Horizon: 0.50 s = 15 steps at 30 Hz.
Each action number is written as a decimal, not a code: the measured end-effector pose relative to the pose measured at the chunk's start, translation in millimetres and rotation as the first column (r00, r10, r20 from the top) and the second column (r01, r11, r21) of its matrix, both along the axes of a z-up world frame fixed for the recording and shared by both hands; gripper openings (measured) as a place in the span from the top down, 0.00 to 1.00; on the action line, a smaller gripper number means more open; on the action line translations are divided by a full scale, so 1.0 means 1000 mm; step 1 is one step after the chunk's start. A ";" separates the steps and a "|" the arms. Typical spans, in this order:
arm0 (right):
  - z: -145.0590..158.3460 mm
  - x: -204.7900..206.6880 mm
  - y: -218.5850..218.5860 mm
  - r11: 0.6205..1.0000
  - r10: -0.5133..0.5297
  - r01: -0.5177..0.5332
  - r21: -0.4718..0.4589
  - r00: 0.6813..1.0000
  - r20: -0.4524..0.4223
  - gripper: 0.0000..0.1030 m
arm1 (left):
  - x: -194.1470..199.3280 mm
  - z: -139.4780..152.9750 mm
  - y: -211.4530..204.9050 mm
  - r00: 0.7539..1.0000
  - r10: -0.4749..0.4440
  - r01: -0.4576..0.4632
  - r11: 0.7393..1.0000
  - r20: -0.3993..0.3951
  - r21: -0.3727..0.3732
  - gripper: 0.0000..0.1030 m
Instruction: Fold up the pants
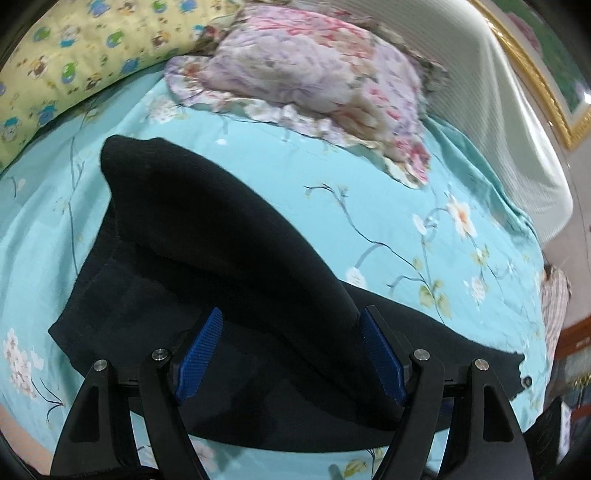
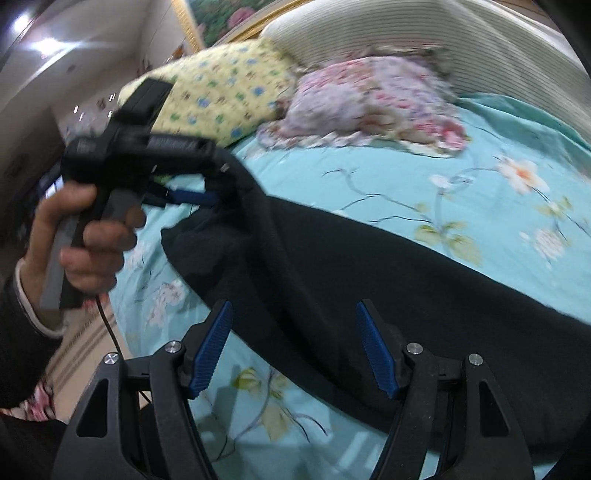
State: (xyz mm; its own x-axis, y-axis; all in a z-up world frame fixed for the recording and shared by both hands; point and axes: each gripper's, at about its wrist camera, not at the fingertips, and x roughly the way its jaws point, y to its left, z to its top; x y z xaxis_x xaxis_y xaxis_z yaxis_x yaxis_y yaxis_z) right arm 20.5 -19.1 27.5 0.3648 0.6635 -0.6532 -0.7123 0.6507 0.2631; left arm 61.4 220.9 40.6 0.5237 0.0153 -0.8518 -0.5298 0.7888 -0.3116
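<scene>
- While the black fabric pants (image 1: 207,236) lay spread on the turquoise floral bedsheet (image 1: 388,177), the left gripper (image 1: 290,354) hovered just above them with its blue ribbed pads (image 1: 199,354) wide apart and a raised fold of the cloth standing between the two, though whether the pads touched it could not be told.
- In the right wrist view, the right gripper (image 2: 293,347) was likewise spread, holding nothing, with the pants' lower edge and bare sheet lying between its fingers.
- Further out in that view, the person's left hand (image 2: 85,236) gripped the handle of the left gripper, whose tips met a lifted corner of the pants (image 2: 332,266); blur hid how those tips stood there.
- Beyond the pants, a pink and lilac floral quilt (image 1: 314,81) lay bunched on the sheet.
- Beside it, a yellow pillow with small cartoon prints (image 1: 74,59) leaned along the bed's edge.
- Farthest back stood a cream ribbed headboard (image 2: 424,33), with a gold-framed picture (image 1: 546,74) on the wall behind.
</scene>
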 end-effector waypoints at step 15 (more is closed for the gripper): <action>-0.013 0.002 0.037 0.989 0.060 -0.053 -0.138 0.997 0.051 0.92 | -0.053 -0.010 0.005 0.994 -0.019 0.023 0.999 0.109 -0.028 0.91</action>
